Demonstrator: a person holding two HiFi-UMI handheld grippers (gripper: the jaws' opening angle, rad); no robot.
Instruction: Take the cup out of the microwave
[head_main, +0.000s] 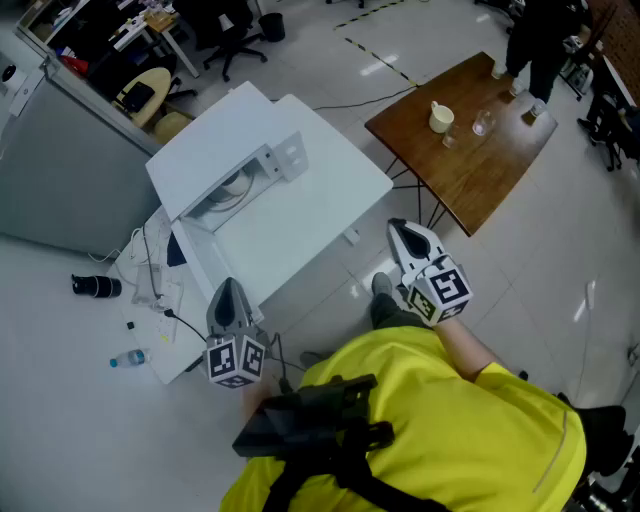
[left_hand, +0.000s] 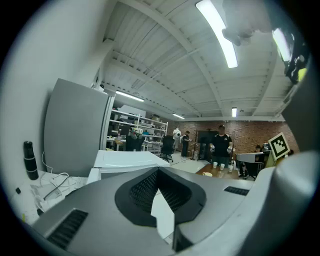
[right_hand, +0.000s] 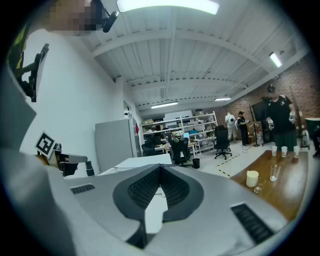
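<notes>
yellow shirt (head_main: 450, 430) nearest; left gripper (head_main: 229, 288) & right gripper (head_main: 400, 228) both clenched, empty. microwave (head_main: 225, 135) ahead, nearer left, door open, inside unclear. 1 cup (head_main: 440, 117) on brown table (head_main: 480, 170), ahead-right

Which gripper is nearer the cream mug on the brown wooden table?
Right. The right gripper is by the near corner of the brown wooden table bearing the cream mug; the left gripper is farther, across the white microwave from it.

cup (head_main: 441, 117): cream, upright, on brown table (head_main: 480, 175) | microwave (head_main: 215, 150): white, well apart from cup
</notes>
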